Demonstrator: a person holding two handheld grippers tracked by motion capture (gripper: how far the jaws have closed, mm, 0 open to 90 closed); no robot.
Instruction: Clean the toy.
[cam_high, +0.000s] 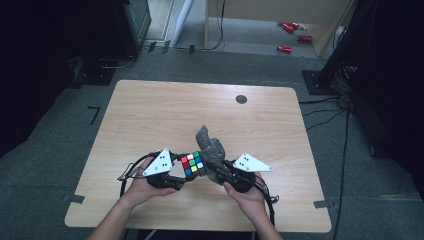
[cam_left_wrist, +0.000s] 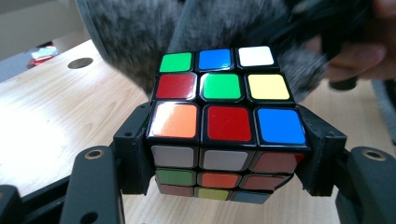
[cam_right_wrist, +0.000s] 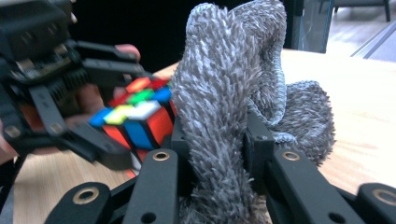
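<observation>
Low centre of the high view: the left gripper (cam_high: 181, 172) pinches the cube (cam_high: 193, 163) between its jaws, while the right gripper (cam_high: 216, 169) clamps a grey cloth (cam_high: 210, 145) against it.

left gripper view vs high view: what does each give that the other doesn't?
Left gripper view alone: the black jaws pressed on two opposite sides of the cube, and the cube's near face with its white, green and orange stickers.

High view alone: the whole table with the dark round spot near its far edge, the right gripper shut on the grey cloth, both forearms, and the red items on the floor beyond.

Both: the cube's mixed top face and the fuzzy cloth right beside it.
</observation>
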